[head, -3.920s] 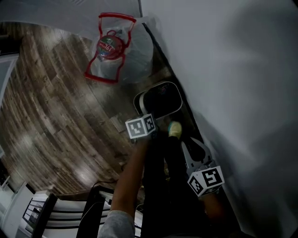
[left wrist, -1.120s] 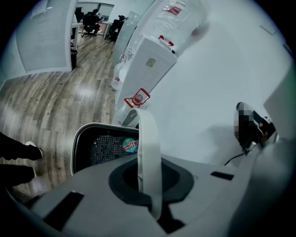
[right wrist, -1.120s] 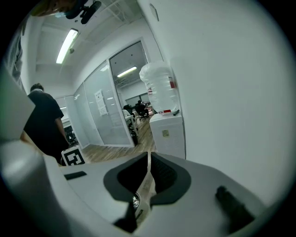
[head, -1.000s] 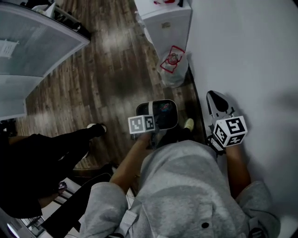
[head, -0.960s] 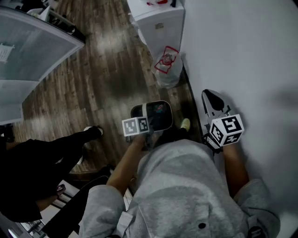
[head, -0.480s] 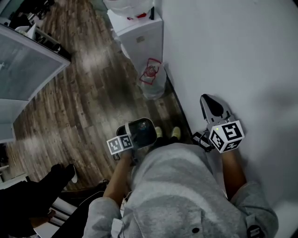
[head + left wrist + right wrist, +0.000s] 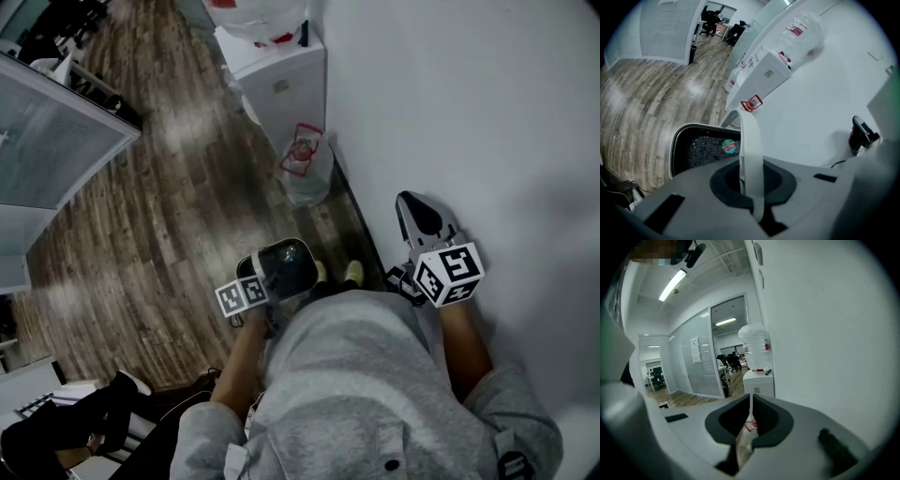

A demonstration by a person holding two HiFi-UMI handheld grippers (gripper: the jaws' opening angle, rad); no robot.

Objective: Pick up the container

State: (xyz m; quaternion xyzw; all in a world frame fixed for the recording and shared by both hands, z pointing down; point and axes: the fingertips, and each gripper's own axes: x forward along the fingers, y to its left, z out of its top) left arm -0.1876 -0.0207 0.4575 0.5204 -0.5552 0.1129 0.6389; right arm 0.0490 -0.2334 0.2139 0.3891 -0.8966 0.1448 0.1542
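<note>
The left gripper (image 7: 751,174) has its jaws closed on the white handle (image 7: 749,136) of the container (image 7: 675,140), so I judge the pick-up to be in its carrying part. To do it well, I want the grip tight on the band. The pull should go straight up, because the container hangs from one thin strap and can swing or tip (a tilt could spill whatever is inside). I also want the load away from the white wall (image 7: 487,112) on the right and from the person's shoes (image 7: 353,272), which show just beside it in the head view.

The right gripper (image 7: 750,401) has its jaws together on nothing, and only the far plastic bag (image 7: 305,164) shows past them. It points along the wall, well apart from the container, and I would leave it there.

The container hangs at the left gripper in front of the person, over the wood floor (image 7: 141,216), nearer than the bag and the water dispenser (image 7: 277,80). It is a dark, rounded-corner tub with a pale rim. Its inside looks meshed or speckled, and a round label (image 7: 731,146) shows in it.
</note>
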